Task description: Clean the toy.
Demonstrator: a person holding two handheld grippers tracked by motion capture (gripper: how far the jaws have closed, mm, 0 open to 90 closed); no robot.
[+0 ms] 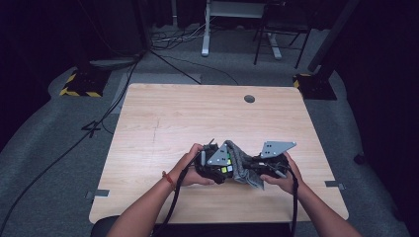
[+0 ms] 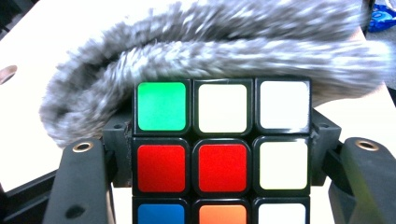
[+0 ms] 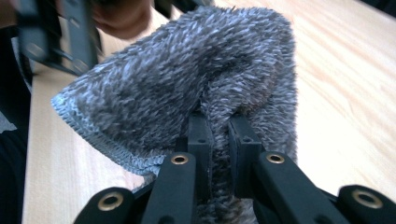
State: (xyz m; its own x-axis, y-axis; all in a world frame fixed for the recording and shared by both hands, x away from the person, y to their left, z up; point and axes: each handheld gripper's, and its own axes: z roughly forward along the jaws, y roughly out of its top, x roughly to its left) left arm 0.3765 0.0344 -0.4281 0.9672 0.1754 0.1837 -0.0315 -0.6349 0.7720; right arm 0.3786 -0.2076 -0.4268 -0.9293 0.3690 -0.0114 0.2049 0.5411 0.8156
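1. Grey fuzzy cloth (image 3: 196, 79) is pinched in my R gripper (image 3: 219, 135), jaws nearly together on a fold.
2. L gripper (image 2: 224, 154) is clamped on the puzzle cube (image 2: 223, 154), held above the table (image 1: 163, 113) near its front edge.
3. Cloth drapes over the cube's top; I judge wiping underway, other faces left.

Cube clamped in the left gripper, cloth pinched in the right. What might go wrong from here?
1. The right gripper pinches only a fold of the cloth; a firm rub might pull the fold out of its jaws.
2. The left gripper clamps the cube by two opposite sides; rubbing sideways might twist a layer or push it out.
3. Both are held above the table, and the cloth hides part of the cube in the high view, so a slip might go unseen.
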